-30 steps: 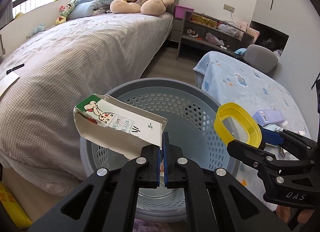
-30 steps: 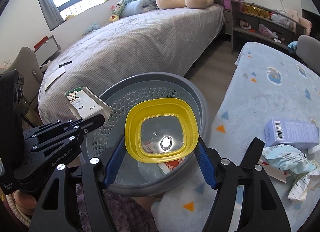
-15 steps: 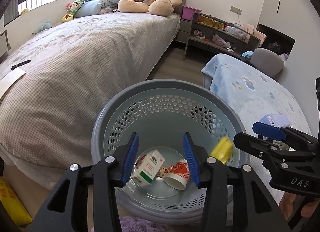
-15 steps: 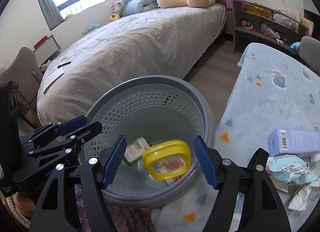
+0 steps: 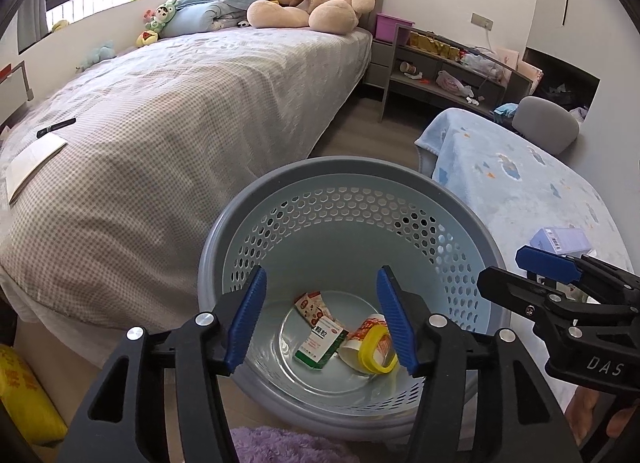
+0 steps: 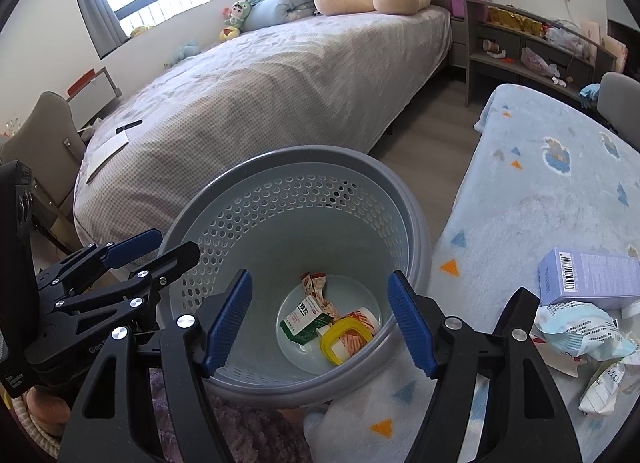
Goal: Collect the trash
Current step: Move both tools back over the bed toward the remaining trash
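left gripper (image 5: pixel 322 317) jaws just opening, apart, empty | right gripper (image 6: pixel 320 321) apart, empty | green carton (image 5: pixel 319 345), yellow lid (image 5: pixel 374 351) in grey basket (image 5: pixel 280 199) bottom, lid at carton's 3 o'clock

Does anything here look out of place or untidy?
Yes: wrappers and a purple box lie loose on the blue blanket, outside the basket. Both grippers are open and empty.
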The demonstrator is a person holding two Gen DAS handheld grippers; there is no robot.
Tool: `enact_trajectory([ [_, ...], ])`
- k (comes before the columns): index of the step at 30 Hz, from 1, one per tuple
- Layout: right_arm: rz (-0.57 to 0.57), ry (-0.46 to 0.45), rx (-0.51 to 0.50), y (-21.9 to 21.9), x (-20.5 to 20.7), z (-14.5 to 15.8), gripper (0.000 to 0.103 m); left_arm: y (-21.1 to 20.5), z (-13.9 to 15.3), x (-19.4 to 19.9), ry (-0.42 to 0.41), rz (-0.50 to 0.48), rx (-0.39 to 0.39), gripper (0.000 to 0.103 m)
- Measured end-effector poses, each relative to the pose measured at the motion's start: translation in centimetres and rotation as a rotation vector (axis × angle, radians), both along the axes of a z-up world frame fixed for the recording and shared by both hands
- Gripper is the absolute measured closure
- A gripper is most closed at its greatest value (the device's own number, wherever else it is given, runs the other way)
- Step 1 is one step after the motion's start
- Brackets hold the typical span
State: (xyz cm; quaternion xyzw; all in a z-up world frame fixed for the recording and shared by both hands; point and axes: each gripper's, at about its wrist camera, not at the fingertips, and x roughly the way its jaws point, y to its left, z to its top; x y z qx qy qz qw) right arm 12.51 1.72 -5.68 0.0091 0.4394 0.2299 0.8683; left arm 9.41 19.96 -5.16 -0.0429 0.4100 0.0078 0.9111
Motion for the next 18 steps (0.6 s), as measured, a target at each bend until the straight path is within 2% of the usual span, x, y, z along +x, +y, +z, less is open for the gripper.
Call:
enact_trajectory([
  [7,-0.004,-0.007,0.001,-0.1,-0.5,0.0,0.034,0.0,0.3,-0.6,-0.004,0.022,0.028,0.042],
  [9,-0.006,-0.007,0.002,-0.3,-0.6,0.0,0.034,-0.1,0.5,-0.9,-0.012,0.029,0.04,0.037],
  [18,-0.051,-0.006,0.006,-2.2,-2.1,0.0,0.031,-0.9,0.9,-1.9,-0.015,0.048,0.06,0.033],
])
